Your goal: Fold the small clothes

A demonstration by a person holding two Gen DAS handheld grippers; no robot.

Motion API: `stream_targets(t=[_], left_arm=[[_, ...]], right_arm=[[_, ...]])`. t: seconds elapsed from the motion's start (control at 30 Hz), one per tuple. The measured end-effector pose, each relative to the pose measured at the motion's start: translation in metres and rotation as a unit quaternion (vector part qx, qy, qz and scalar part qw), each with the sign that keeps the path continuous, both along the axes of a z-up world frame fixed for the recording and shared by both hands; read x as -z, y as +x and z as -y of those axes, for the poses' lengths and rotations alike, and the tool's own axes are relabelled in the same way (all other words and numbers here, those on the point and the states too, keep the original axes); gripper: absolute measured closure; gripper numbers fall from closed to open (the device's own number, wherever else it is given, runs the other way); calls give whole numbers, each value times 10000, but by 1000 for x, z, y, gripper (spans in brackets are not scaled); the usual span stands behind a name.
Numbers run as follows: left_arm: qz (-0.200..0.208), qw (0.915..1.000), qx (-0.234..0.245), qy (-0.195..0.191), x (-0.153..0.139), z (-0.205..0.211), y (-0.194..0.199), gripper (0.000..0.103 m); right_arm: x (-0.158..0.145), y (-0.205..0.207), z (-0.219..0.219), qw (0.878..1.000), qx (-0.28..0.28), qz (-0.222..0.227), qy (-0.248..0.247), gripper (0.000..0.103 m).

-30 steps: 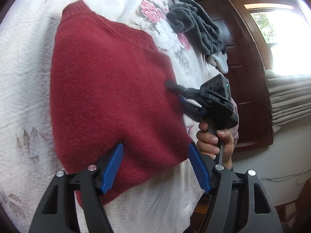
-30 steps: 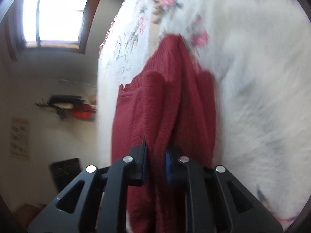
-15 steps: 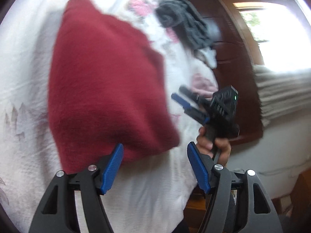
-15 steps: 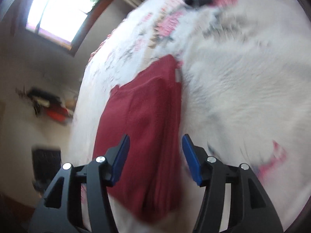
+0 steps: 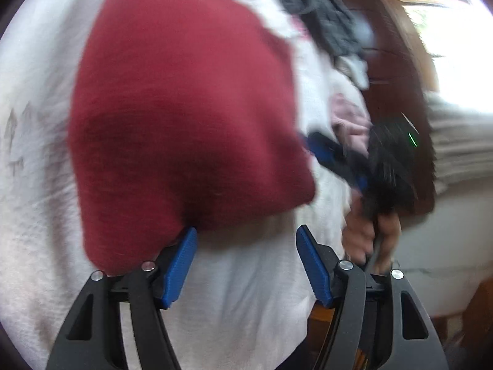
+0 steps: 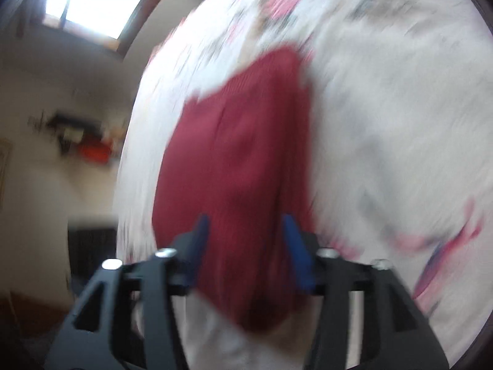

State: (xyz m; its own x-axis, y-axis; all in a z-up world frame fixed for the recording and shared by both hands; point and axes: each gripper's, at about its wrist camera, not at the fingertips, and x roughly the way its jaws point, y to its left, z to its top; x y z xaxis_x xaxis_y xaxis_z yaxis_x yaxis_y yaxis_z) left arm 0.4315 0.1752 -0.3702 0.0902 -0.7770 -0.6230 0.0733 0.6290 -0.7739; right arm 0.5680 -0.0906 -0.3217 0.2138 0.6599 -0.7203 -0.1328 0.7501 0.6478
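Both views motion-blurred. Left tool (image 5: 246, 265) spread, nothing between the pads; sweater (image 5: 185, 117) lies folded on the bed (image 5: 46, 185) just ahead, its near edge over the left pad. Right tool (image 6: 246, 246) also spread, straddling the sweater's (image 6: 240, 166) near end, not pinching it. In the left view the right tool (image 5: 326, 151) sits at the sweater's right edge, hand (image 5: 366, 231) on its handle. Grey cloth (image 5: 320, 21) far ahead-right.
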Motion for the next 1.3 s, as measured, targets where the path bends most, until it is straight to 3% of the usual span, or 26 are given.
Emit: stream_targets(t=[0.1, 0.17, 0.2, 0.27, 0.37, 0.5, 0.57, 0.63, 0.7, 0.77, 0.8, 0.83, 0.87, 0.9, 0.93, 1.0, 1.1, 1.2, 1.3], left_arm=[[365, 9993, 26, 3, -12, 4, -3, 36], [474, 9988, 21, -105, -16, 6, 1, 36], [452, 9989, 14, -82, -16, 8, 5, 36], [193, 9997, 21, 137, 2, 9, 11, 36], [-125, 9996, -69, 239, 22, 9, 16, 39], [30, 9999, 13, -129, -4, 5, 8, 39], [423, 9986, 6, -316, -24, -3, 3, 39], [551, 9973, -164, -450, -30, -8, 7, 39], [301, 9979, -312, -483, -18, -7, 16, 39], [-58, 9988, -486, 6, 7, -5, 23, 39], [-223, 9984, -505, 112, 18, -5, 25, 40], [-331, 9979, -553, 37, 21, -6, 23, 40], [-328, 9979, -556, -24, 17, -9, 21, 39], [-258, 9981, -542, -142, 9, -13, 17, 38], [-155, 9978, -571, -283, 2, -18, 15, 36], [85, 9971, -653, -392, -11, -38, 4, 26], [326, 9946, -980, -97, -16, -76, -8, 21], [155, 9922, -1240, 7, -6, -107, -5, 20], [-27, 9907, -1356, -65, 12, -125, -4, 20]], right_arm=[[4, 38, -2, 9999, 110, -16, 5, 52], [11, 55, -14, 9999, -49, -85, -59, 91], [12, 60, -22, 9996, -160, 30, -215, 95], [9, 63, -33, 9979, -242, 376, -462, 96], [28, 71, -35, 9959, -155, 428, -788, 95], [11, 57, -15, 9971, 16, 547, -538, 83], [-8, 45, -7, 9958, 219, 808, -368, 82], [-14, 39, -14, 9968, -32, 794, -40, 82], [-2, 35, -32, 9962, -467, 673, -291, 82], [27, 41, -43, 9955, -617, 284, -658, 90], [33, 43, -40, 9955, -558, 222, -735, 102], [34, 44, -35, 9965, -478, 186, -662, 103], [31, 46, -29, 9979, -392, 156, -491, 99], [21, 45, -17, 9992, -264, 225, -215, 89], [16, 44, -9, 9994, -185, 252, -114, 62], [13, 47, 21, 9997, 217, 120, 61, 35], [33, 62, 51, 9946, 518, -515, 741, 35], [53, 75, 58, 9842, 498, -1077, 1313, 34], [63, 88, 42, 9782, 200, -1369, 1550, 33]])
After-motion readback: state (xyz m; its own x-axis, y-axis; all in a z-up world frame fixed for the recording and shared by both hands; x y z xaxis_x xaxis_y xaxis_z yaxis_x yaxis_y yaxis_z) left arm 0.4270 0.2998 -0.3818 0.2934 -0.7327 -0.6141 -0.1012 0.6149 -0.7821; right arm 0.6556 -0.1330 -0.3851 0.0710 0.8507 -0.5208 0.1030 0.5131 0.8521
